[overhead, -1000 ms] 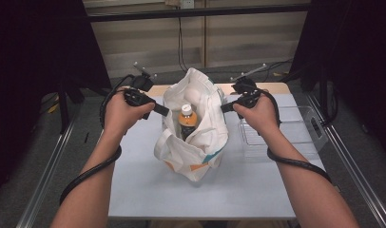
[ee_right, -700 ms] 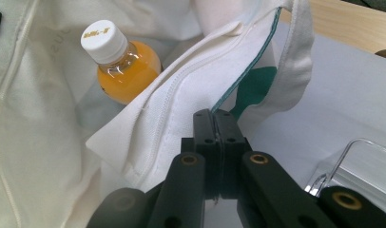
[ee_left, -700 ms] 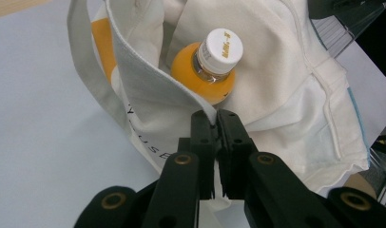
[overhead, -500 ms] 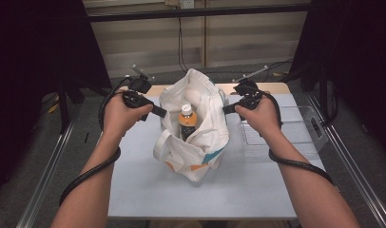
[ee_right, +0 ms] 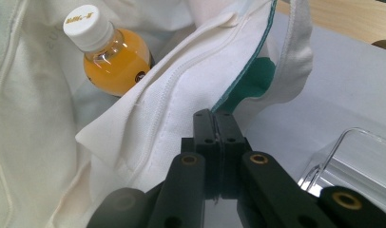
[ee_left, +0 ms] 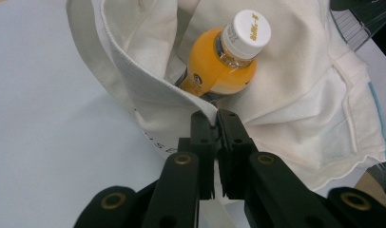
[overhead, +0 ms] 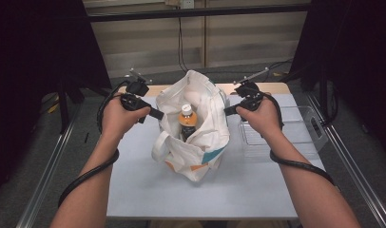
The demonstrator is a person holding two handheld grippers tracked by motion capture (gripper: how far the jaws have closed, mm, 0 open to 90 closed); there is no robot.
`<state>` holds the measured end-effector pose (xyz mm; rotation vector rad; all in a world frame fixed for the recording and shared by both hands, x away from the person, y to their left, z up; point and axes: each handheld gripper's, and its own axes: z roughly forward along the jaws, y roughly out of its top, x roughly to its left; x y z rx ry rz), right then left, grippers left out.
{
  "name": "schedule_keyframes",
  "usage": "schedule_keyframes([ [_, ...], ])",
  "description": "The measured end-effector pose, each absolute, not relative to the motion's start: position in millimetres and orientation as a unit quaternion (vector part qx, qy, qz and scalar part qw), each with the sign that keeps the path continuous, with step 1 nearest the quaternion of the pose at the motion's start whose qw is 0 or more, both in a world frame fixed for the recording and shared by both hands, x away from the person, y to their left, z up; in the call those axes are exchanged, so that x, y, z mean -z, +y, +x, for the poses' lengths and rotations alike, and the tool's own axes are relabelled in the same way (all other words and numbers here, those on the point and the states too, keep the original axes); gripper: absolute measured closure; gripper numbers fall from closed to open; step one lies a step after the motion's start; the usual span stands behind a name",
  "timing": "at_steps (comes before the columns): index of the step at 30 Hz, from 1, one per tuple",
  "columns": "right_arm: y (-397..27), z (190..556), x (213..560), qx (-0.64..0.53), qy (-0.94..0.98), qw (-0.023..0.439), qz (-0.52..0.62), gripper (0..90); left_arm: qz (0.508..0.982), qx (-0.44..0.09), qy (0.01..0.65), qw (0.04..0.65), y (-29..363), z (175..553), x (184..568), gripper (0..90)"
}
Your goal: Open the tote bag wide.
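- High view: compared with the earlier frames, almost nothing is changing. The left gripper [overhead: 159, 114] and the right gripper [overhead: 227, 111] are staying at the two opposite sides of the white cloth tote bag with teal and orange patches [overhead: 200, 156], and the bag's mouth is being kept spread to the same width.
- High view: the bag is standing near the middle of the pale grey table [overhead: 148, 190]. Inside it, a clear plastic bottle of orange drink with a white cap [overhead: 187, 118] is standing upright, its cap showing through the opening.
- High view: a clear plastic tray [overhead: 305, 128] is lying on the table just beside the bag, under the person's right hand [overhead: 262, 118]. What is in it cannot be told.
- Left gripper view: the left gripper [ee_left: 216, 118] is pinching the bag's [ee_left: 295, 95] white rim, its two black jaws pressed together on the cloth edge. The bottle [ee_left: 226, 61] is leaning just behind the rim, inside the bag.
- Right gripper view: the right gripper [ee_right: 214, 116] is clamping the opposite rim of the bag [ee_right: 181, 118], where the teal lining is showing. The bottle [ee_right: 108, 54] is sitting deeper inside, and the tray's [ee_right: 352, 161] corner is lying to the side.
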<state>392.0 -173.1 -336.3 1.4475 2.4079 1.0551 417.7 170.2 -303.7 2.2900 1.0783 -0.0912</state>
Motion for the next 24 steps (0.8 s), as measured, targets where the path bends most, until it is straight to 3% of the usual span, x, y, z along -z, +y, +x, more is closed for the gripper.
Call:
schedule_keyframes([
  [24,-181,392,346,-0.347,0.797,0.066,0.490,90.0,0.860,0.038,0.414,0.297,184,418,320,86.0],
])
